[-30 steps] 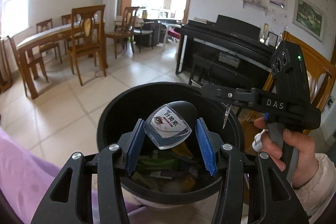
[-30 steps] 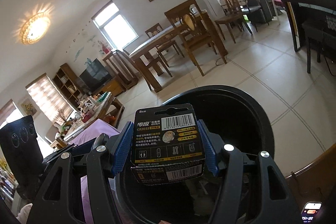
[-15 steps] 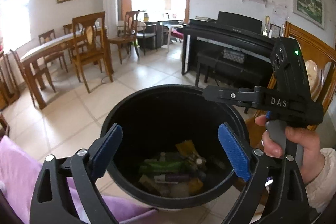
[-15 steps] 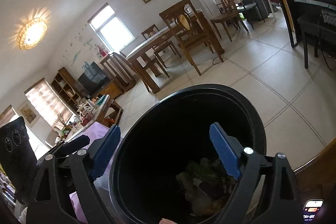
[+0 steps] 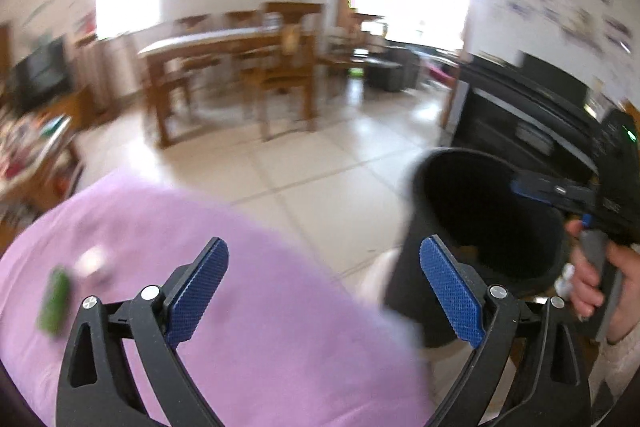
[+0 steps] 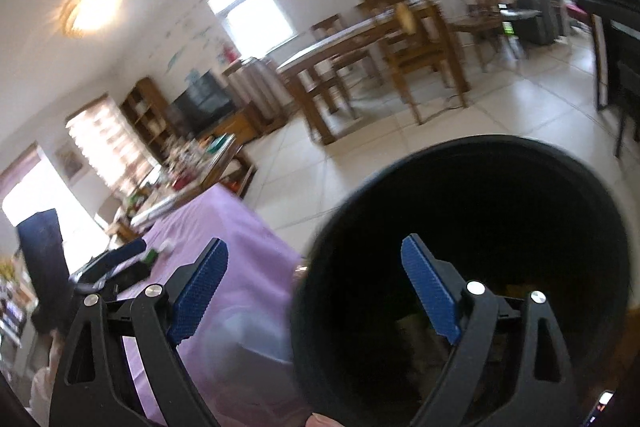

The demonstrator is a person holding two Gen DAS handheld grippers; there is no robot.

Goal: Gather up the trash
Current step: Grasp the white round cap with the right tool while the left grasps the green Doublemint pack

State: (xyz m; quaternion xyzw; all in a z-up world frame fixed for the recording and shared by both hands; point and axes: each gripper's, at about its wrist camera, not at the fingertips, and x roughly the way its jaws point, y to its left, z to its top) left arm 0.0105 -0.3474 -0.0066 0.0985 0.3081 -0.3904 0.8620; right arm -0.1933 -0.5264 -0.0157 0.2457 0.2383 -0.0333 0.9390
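Purple cloth covers the counter [image 5: 280,327], where a green piece of trash [image 5: 55,301] lies near the left gripper [image 5: 324,291]. Both grippers are wide and empty; the right gripper [image 6: 316,291] hangs over the black bin [image 6: 480,163], probably ready for more.

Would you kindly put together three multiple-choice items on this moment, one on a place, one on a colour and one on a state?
1. In the left wrist view, where is the black bin relative to the left gripper?
A. ahead and to its right
B. far to its left
C. out of view

2. What colour is the cloth under the left gripper?
A. green
B. purple
C. white

3. What state is the right gripper in?
A. shut on a card
B. shut on nothing
C. open and empty

Answers: 1 A, the bin fills the right side beyond the right-hand pad. 2 B, the cloth looks lilac in both views. 3 C, its blue pads stand wide apart with nothing between them.
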